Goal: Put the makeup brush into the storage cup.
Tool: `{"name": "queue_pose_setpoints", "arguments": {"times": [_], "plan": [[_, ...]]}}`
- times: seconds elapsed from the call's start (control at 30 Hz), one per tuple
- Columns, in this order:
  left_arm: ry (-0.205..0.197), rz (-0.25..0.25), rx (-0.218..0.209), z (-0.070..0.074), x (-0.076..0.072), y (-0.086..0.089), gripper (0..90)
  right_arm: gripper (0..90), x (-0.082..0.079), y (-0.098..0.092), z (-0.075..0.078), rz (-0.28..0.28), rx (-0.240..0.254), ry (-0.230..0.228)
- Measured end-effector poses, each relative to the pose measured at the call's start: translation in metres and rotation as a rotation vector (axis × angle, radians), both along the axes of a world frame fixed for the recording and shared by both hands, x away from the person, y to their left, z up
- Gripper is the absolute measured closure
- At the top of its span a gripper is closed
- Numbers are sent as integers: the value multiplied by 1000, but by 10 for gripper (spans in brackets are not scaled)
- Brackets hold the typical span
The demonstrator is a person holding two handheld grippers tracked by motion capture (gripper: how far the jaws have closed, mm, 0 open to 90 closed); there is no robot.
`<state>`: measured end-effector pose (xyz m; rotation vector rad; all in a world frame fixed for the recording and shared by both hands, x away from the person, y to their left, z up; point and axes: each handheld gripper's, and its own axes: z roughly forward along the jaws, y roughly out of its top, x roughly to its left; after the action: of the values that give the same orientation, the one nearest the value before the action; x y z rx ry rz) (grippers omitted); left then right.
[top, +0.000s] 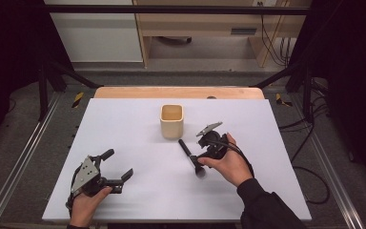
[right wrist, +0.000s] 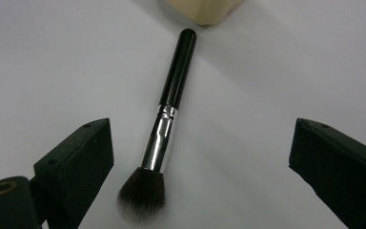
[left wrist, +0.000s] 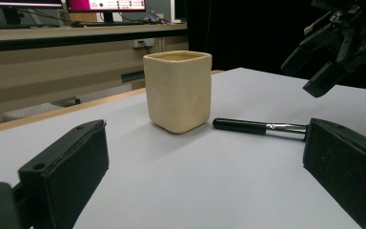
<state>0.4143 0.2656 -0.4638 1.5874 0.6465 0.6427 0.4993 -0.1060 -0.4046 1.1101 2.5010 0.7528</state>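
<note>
The right claw (top: pixel 201 151) hangs just above the makeup brush (top: pixel 190 157), with its jaws wide apart and nothing between them. In the right gripper view the two black jaws stand at both sides of the brush (right wrist: pixel 164 131), not touching it. The brush lies flat on the white table (top: pixel 124 124). It has a black handle, a shiny metal ferrule and a dark soft head. The end of the handle points to the far edge of the table and lies just beside the cup, and the head points to the near edge. The person's right hand (top: pixel 231 164) holds this gripper from the near side, with a dark sleeve behind it.

The beige cup (top: pixel 172 121) stands upright near the middle of the table, a little closer to the far edge. It has a square shape with rounded corners and its opening is at the top. In the left gripper view the cup (left wrist: pixel 177 90) is in front, and the brush (left wrist: pixel 259 127) lies to the right of it, partly hidden behind one jaw.

The left claw (top: pixel 119 164) is near the near left corner of the table, well apart from the cup and the brush. Its jaws are also spread open and hold nothing. The left hand (top: pixel 86 202) grips it from the near edge. In the left gripper view the right claw (left wrist: pixel 321 64) shows at the upper right, above the table.
</note>
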Motion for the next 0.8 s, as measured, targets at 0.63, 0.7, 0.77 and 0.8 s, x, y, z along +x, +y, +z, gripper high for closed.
{"name": "queue_pose_setpoints", "arguments": {"times": [0.63, 0.7, 0.77, 0.8], "plan": [[-2, -2, 0, 1, 0, 0, 13, 69, 12, 9, -10, -32, -22, 39], [-2, -2, -1, 1, 0, 0, 13, 68, 13, 10, -11, -32, -25, 41], [-1, -2, 0, 0, 0, 0, 13, 65, 14, 10, -12, -32, -27, 43], [-1, -3, 0, 0, 0, 0, 13, 63, 14, 11, -13, -37, -24, 48]]}}
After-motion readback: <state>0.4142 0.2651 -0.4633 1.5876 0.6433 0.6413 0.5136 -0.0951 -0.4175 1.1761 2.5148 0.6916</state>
